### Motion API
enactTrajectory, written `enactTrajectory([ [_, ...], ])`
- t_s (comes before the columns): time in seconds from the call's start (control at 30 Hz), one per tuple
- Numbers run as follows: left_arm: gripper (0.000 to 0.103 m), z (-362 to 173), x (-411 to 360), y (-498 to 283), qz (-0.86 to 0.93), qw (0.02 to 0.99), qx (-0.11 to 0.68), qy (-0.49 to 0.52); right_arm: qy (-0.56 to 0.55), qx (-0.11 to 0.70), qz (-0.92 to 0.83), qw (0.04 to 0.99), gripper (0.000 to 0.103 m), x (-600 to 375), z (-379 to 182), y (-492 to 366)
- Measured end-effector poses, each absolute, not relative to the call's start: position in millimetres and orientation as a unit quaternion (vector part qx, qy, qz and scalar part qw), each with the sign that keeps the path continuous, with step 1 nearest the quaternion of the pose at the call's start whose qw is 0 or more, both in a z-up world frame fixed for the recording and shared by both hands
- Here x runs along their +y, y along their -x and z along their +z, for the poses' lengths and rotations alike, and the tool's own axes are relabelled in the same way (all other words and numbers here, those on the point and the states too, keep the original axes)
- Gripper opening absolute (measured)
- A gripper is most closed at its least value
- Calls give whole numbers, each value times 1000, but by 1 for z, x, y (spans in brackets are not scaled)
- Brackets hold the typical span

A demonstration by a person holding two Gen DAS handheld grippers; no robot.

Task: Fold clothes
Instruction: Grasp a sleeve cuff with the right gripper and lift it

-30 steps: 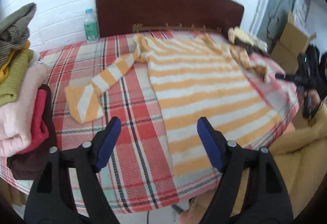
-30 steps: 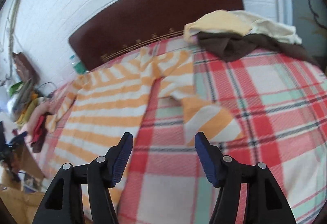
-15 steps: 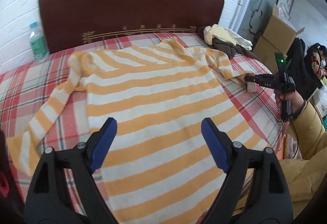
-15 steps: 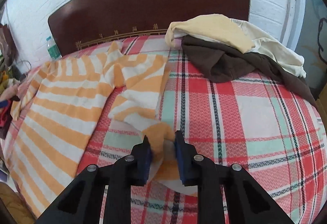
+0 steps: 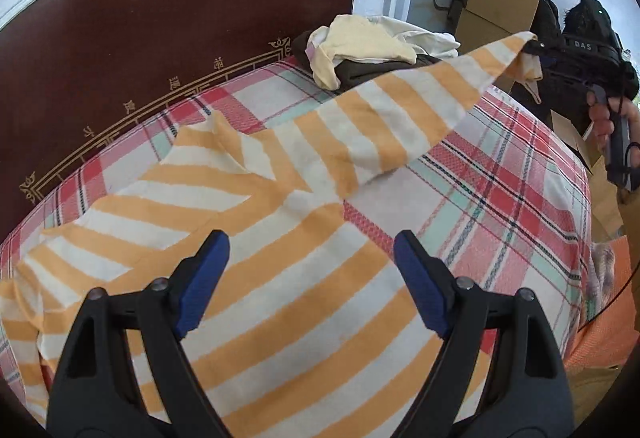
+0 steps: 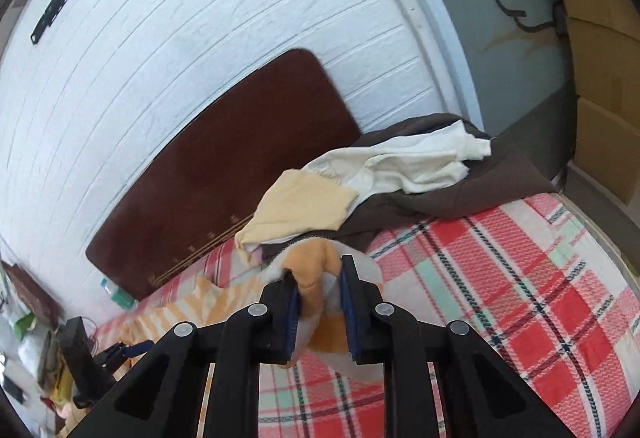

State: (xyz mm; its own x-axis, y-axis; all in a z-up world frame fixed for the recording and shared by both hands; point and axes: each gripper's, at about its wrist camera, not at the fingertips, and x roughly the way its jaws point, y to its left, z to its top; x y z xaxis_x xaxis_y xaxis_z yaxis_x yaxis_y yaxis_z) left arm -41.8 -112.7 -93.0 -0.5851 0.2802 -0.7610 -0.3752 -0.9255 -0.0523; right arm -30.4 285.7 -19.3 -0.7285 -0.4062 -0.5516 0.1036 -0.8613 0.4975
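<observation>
An orange-and-white striped sweater (image 5: 280, 310) lies spread on the plaid bedspread (image 5: 500, 198). My left gripper (image 5: 310, 242) hangs open just above its body, near the right shoulder, with nothing between the blue pads. The right sleeve (image 5: 400, 110) rises off the bed in a taut diagonal to the upper right. There my right gripper (image 5: 534, 48) pinches its end, with a hand (image 5: 608, 118) on the grip. In the right wrist view the right gripper (image 6: 318, 270) is shut on the bunched cuff (image 6: 310, 266), lifted above the bed.
A heap of cream, white and dark brown clothes (image 5: 372, 46) sits at the head of the bed against the dark headboard (image 5: 160, 38). Cardboard boxes (image 5: 496, 6) stand beyond the bed's right side. A water bottle (image 6: 118, 296) stands far left by the headboard.
My left gripper swept from the left sleeve across the sweater to its right shoulder, staying open. My right gripper shut on the right sleeve's cuff and lifted it off the bed.
</observation>
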Motion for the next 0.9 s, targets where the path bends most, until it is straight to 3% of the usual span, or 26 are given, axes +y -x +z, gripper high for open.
enactTrajectory([
  [0.17,85,-108,-102,81,874,207,14,440,-354,-228,-899,122,18,295,-36,33],
  [0.37,85,-133,-91,113,848,234,-36,474,-340,-172,-914,140,18,273,-25,26],
  [0.57,85,-153,-87,121,827,256,-69,496,-291,-157,-926,181,18,243,19,26],
  [0.9,85,-138,-118,102,822,294,-150,464,-260,-84,-918,289,18,139,73,44],
])
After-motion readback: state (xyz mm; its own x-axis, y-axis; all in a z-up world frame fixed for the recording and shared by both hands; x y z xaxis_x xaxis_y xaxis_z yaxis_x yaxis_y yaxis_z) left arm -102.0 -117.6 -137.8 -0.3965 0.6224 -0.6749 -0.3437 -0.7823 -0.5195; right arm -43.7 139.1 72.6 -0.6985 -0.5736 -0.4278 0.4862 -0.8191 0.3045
